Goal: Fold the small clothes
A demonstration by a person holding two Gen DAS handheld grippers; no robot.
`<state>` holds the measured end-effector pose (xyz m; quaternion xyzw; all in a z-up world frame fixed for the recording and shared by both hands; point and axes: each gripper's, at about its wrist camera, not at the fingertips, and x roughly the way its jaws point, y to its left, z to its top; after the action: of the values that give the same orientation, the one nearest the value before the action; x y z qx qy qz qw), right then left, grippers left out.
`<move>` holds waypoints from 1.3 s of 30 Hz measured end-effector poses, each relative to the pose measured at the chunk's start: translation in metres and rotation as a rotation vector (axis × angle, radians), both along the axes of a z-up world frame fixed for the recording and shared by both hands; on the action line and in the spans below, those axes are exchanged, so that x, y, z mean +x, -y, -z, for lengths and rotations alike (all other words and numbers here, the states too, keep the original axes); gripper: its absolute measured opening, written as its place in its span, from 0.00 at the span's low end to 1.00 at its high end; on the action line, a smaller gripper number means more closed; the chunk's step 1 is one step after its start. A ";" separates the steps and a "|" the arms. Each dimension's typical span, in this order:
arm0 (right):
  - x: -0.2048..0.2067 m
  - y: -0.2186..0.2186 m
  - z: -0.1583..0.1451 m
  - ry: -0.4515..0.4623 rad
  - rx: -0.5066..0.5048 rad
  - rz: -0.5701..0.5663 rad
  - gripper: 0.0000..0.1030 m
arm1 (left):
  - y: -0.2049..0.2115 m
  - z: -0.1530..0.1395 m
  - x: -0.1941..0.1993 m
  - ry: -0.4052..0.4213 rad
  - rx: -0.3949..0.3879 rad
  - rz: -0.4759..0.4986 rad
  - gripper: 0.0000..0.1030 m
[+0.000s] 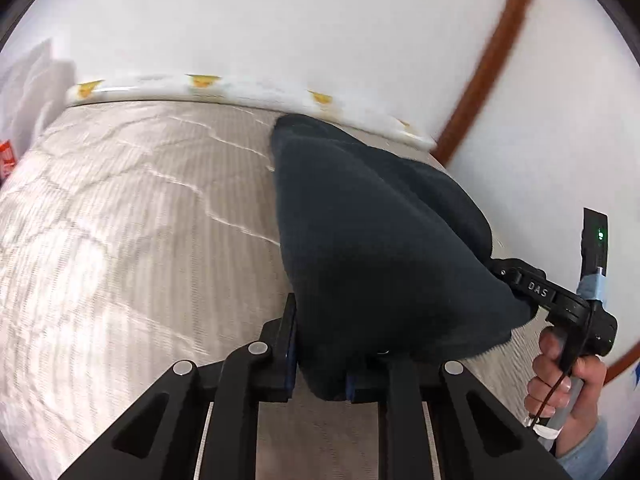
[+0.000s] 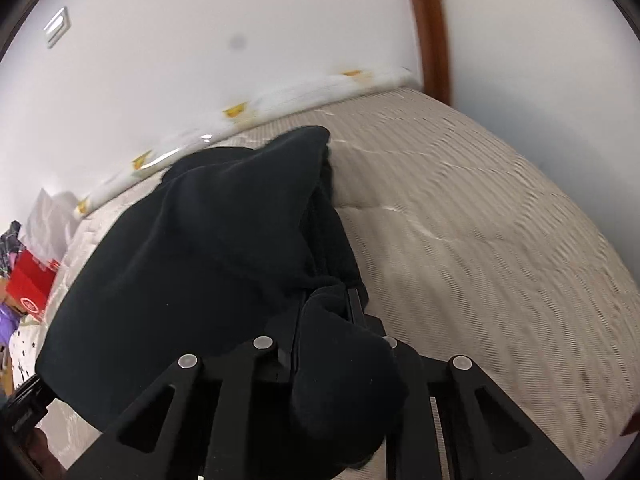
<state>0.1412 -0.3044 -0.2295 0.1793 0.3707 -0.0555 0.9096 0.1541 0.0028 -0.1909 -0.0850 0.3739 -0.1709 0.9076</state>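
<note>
While your left hand-held gripper (image 1: 320, 364) pinches a corner of the dark garment (image 1: 372, 248), the cloth hangs lifted above the mattress (image 1: 132, 216), stretched toward your right hand-held gripper (image 1: 516, 280). From the right wrist, your right hand-held gripper (image 2: 324, 320) is clamped on a bunched fold of the garment (image 2: 192, 248), which drapes left over the mattress (image 2: 500, 220), white wall (image 2: 200, 60) behind.

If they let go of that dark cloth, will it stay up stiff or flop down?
Probably flop. The dark cloth sags and folds between the left gripper and the right gripper, so it looks soft. It looks thick and fuzzy, so it likely won't slide much on the ribbed mattress.
</note>
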 end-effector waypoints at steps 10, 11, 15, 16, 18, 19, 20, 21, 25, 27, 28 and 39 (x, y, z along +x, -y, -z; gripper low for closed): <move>0.038 -0.097 -0.015 0.041 -0.022 -0.205 0.17 | -0.104 0.006 -0.019 -0.035 -0.018 -0.159 0.16; 0.036 -0.100 -0.018 0.057 -0.032 -0.227 0.17 | -0.109 0.008 -0.024 -0.044 -0.020 -0.167 0.15; 0.010 -0.082 -0.027 0.143 0.006 -0.287 0.17 | -0.104 0.012 -0.039 -0.048 0.009 -0.152 0.16; 0.005 -0.077 -0.026 0.154 0.013 -0.291 0.17 | -0.098 0.013 -0.041 -0.050 0.017 -0.140 0.16; 0.002 -0.072 -0.018 0.140 0.003 -0.288 0.17 | -0.089 0.013 -0.041 -0.049 0.037 -0.129 0.17; 0.003 -0.071 -0.014 0.120 0.004 -0.285 0.19 | -0.082 0.012 -0.040 -0.044 0.058 -0.131 0.17; 0.001 -0.069 -0.013 0.099 0.011 -0.286 0.21 | -0.076 0.013 -0.035 -0.043 0.083 -0.135 0.18; 0.001 -0.067 -0.013 0.093 0.019 -0.284 0.23 | -0.074 0.013 -0.036 -0.049 0.106 -0.135 0.18; -0.019 -0.057 -0.034 0.152 -0.016 -0.246 0.30 | -0.080 0.012 -0.042 -0.085 0.085 -0.117 0.23; -0.018 -0.056 -0.043 0.159 -0.023 -0.271 0.30 | -0.085 0.011 -0.050 -0.094 0.082 -0.111 0.29; -0.015 -0.056 -0.044 0.157 -0.022 -0.275 0.31 | -0.087 0.010 -0.055 -0.092 0.080 -0.111 0.31; 0.058 -0.079 -0.016 -0.007 0.033 -0.341 0.28 | -0.102 -0.038 -0.068 0.023 0.043 -0.100 0.43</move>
<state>0.1996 -0.2252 -0.2136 0.1284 0.4000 0.1052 0.9013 0.0862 0.1048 -0.1532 -0.0821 0.3622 -0.1180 0.9209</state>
